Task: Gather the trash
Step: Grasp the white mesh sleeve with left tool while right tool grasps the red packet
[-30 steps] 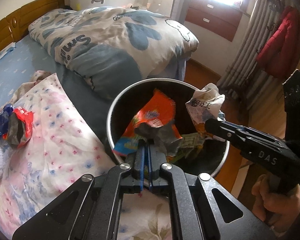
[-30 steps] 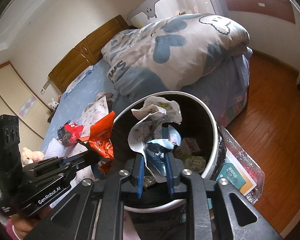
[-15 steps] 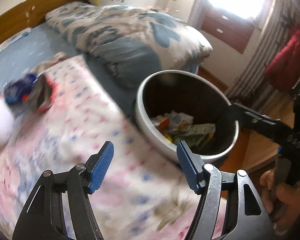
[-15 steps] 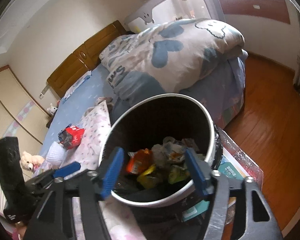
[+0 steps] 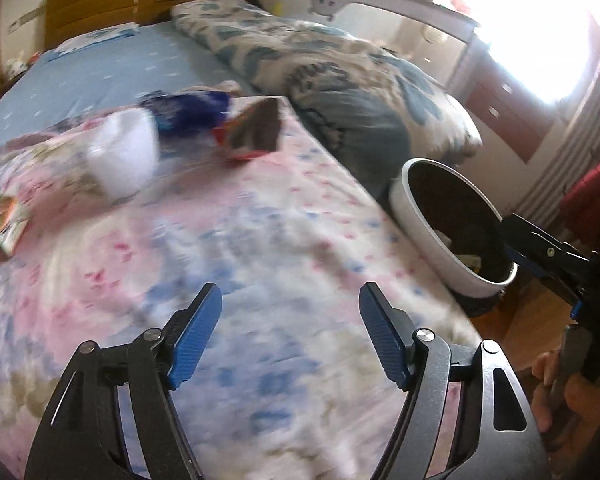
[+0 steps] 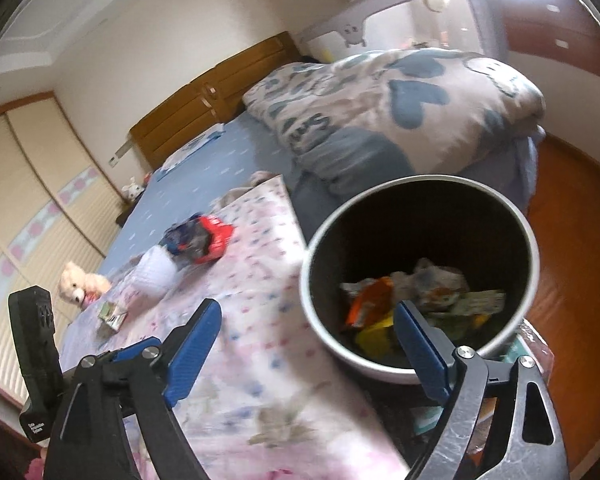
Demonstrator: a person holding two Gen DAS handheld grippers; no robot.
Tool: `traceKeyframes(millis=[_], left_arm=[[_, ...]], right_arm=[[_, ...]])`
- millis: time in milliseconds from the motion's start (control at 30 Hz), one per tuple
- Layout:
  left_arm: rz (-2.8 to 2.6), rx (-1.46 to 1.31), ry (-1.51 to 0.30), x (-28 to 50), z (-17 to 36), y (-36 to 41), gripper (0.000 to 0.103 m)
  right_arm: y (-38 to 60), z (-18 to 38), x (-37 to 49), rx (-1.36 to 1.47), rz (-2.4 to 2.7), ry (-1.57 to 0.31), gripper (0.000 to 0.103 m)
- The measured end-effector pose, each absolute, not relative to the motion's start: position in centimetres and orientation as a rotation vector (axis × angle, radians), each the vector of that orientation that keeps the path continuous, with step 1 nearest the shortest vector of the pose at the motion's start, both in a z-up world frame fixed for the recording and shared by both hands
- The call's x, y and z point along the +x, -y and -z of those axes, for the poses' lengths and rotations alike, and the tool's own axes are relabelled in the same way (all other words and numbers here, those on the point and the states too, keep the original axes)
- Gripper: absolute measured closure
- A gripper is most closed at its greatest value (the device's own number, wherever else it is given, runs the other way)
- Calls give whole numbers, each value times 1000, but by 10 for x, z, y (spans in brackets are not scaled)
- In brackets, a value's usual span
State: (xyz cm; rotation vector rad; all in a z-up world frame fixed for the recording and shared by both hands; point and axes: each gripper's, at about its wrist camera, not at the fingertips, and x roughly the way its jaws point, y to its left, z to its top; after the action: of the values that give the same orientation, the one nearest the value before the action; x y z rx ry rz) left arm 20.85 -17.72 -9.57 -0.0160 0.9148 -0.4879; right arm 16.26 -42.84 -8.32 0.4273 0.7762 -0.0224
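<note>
Trash point(image 6: 416, 300) sits in bin point(image 6: 534, 258) beside bed edge: crumpled wrappers + paper at the bottom. Right gripper point(image 6: 308, 344) jaws spread wide, opening further, nothing btwn blue pads point(image 6: 192, 344), hovering over bin's near rim/bed edge. Left gripper point(image 5: 290, 334) also wide, opening further, empty, over floral blanket point(image 5: 260, 240) left of bin. More litter on blanket farther from bin: red wrapper point(image 6: 216, 238), blue wrapper point(image 5: 188, 114), white cup-like item point(image 5: 124, 152) (blurred), small green carton point(image 5: 2, 216).

wrappers point(image 6: 404, 300) dropped in bin point(image 6: 320, 240), fingers point(image 6: 192, 344) opening
</note>
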Motion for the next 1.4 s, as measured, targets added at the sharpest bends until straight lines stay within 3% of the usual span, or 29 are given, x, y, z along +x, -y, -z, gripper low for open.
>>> traceKeyframes(millis=[600, 1400], left_arm=[[331, -118, -914, 235, 101, 91, 29], [288, -115, -913, 332, 105, 89, 29]], right_arm=[[353, 103, 218, 376, -114, -852, 13], [334, 142, 344, 464, -190, -885, 13]])
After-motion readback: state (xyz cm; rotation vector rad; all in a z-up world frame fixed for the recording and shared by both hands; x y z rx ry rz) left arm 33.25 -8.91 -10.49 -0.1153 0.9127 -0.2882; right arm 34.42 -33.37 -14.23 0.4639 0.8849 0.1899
